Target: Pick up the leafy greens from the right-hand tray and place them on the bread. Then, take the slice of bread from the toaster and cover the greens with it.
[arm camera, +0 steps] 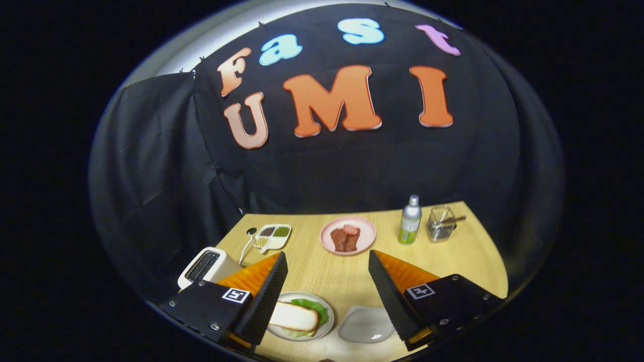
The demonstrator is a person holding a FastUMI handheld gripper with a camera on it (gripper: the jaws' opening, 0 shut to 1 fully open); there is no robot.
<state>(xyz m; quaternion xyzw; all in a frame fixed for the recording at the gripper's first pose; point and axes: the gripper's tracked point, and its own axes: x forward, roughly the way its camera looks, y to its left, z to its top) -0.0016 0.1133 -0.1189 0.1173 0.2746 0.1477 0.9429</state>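
Note:
My gripper (328, 262) hangs above the wooden table (453, 261) with its two fingers wide apart and nothing between them. Below, beside the left finger (266, 291), a white plate (327, 329) holds a slice of bread (294, 317) lying on top of leafy greens (314, 306), whose green edge sticks out behind the bread. Part of the plate is hidden by the left finger. The white toaster (206, 266) stands to the left, beyond the left finger; I cannot see bread in its slots. An empty white tray (366, 324) lies between the fingers, right of the plate.
A pink plate (370, 229) with slices of meat (345, 237) sits beyond the fingers mid-table. A divided white dish (271, 236) lies behind the toaster. A green-labelled bottle (410, 220) and a clear glass container (440, 223) with utensils stand at the back right.

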